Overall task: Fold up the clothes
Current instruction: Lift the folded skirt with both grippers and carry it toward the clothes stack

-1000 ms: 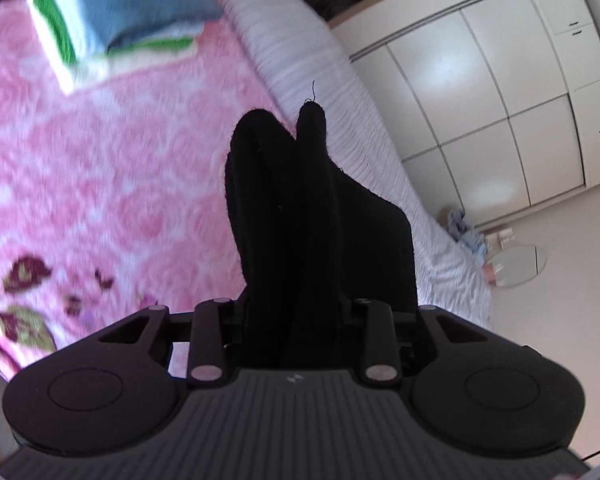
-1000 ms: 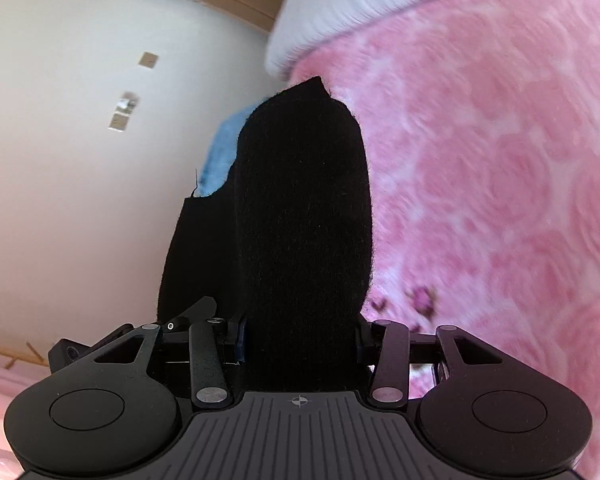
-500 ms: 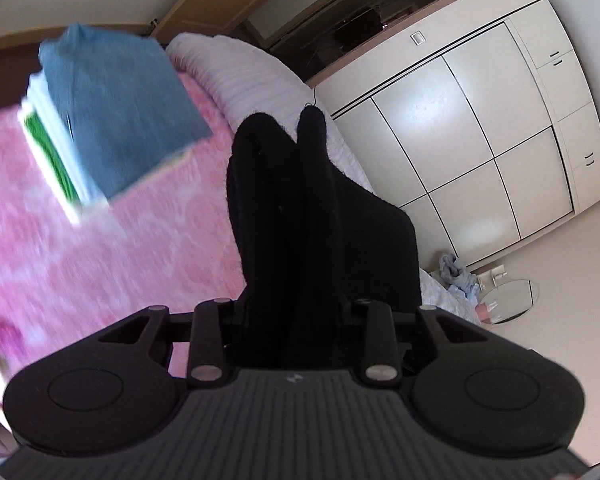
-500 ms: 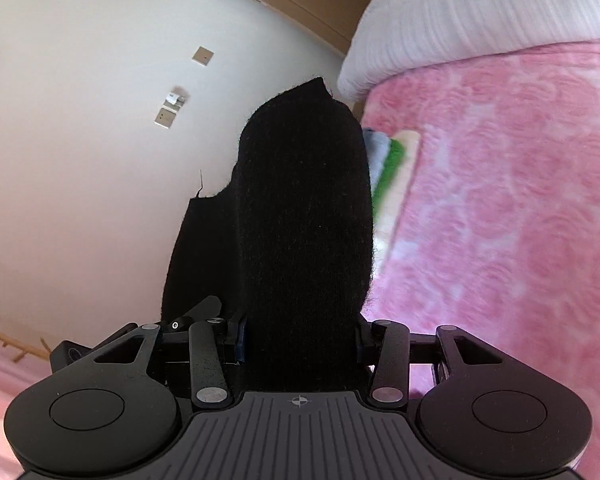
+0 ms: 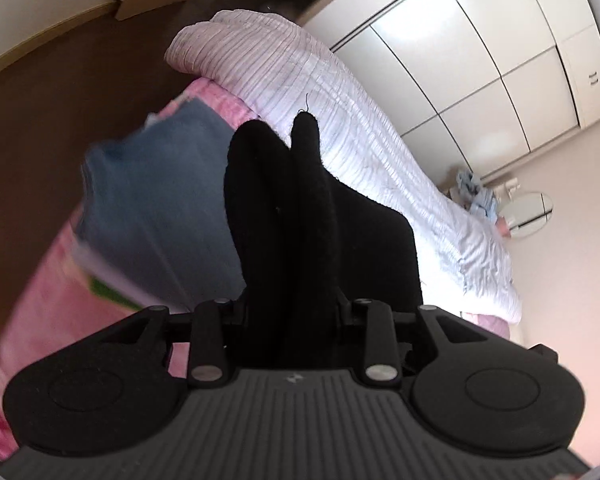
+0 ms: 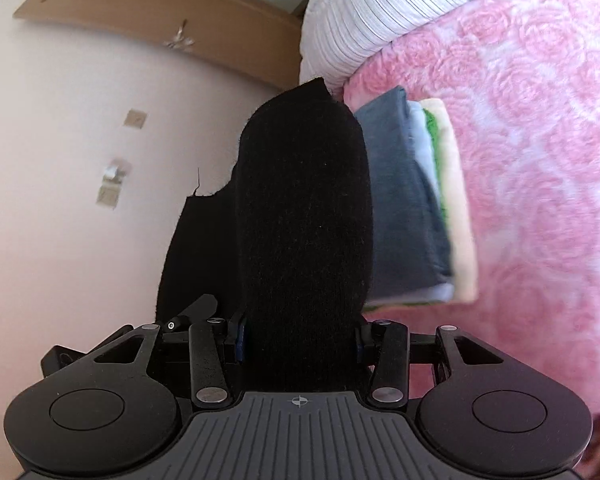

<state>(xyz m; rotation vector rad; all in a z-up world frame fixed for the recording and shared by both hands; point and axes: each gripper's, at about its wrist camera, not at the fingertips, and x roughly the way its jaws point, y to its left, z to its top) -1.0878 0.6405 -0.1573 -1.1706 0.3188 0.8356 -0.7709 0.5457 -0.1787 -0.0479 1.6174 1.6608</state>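
Left tool (image 5: pixel 288 216), its fingers sheathed in black fabric, pinches a black garment (image 5: pixel 372 248) that hangs just right of it, above the pink bedspread (image 5: pixel 44 320). A pile of folded clothes (image 5: pixel 148 208), blue on top, lies on the bedspread just left of the tool, so part of the job looks done. Right tool (image 6: pixel 304 216) also grips the black garment (image 6: pixel 196 256), which drapes at its left; the pile (image 6: pixel 412 208) sits just right of it. This piece apparently awaits stacking.
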